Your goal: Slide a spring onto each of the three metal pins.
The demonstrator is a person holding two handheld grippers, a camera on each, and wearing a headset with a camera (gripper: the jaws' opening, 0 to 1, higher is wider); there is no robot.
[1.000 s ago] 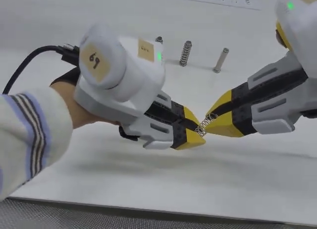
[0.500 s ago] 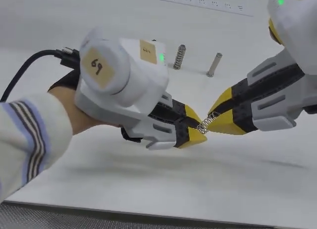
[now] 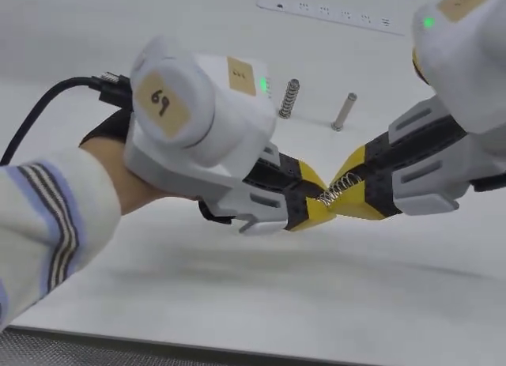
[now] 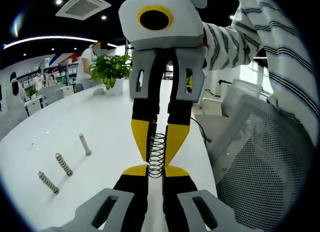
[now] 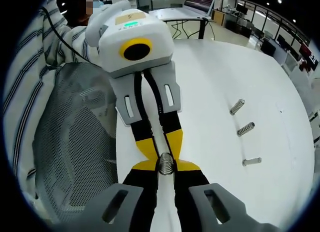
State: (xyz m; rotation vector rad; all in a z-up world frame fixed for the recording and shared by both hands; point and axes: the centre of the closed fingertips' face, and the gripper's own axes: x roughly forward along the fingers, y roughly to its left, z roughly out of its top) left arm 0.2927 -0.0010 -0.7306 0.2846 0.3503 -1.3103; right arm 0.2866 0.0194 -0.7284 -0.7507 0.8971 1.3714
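Note:
A small steel spring (image 3: 338, 189) hangs above the table between the two yellow-tipped grippers, which meet tip to tip. My left gripper (image 3: 316, 205) is shut on one end, and my right gripper (image 3: 345, 194) is shut on the rest of its length. The left gripper view shows the spring (image 4: 157, 154) running from my own tips (image 4: 155, 172) up between the right gripper's jaws. It appears end-on in the right gripper view (image 5: 166, 165). On the table, two pins carry springs (image 4: 63, 164) (image 4: 48, 182), and the third pin (image 4: 85, 144) is bare. The head view shows one sprung pin (image 3: 289, 99) and the bare pin (image 3: 344, 111).
A white power strip (image 3: 332, 12) lies at the far edge of the white table (image 3: 237, 279). A black cable (image 3: 39, 113) trails from the left gripper. A mesh chair (image 4: 250, 157) stands beside the table, and a potted plant (image 4: 111, 71) sits far down it.
The two grippers have closed in on each other, so the spring now lies further in between the right gripper's tips. The camera has shifted slightly.

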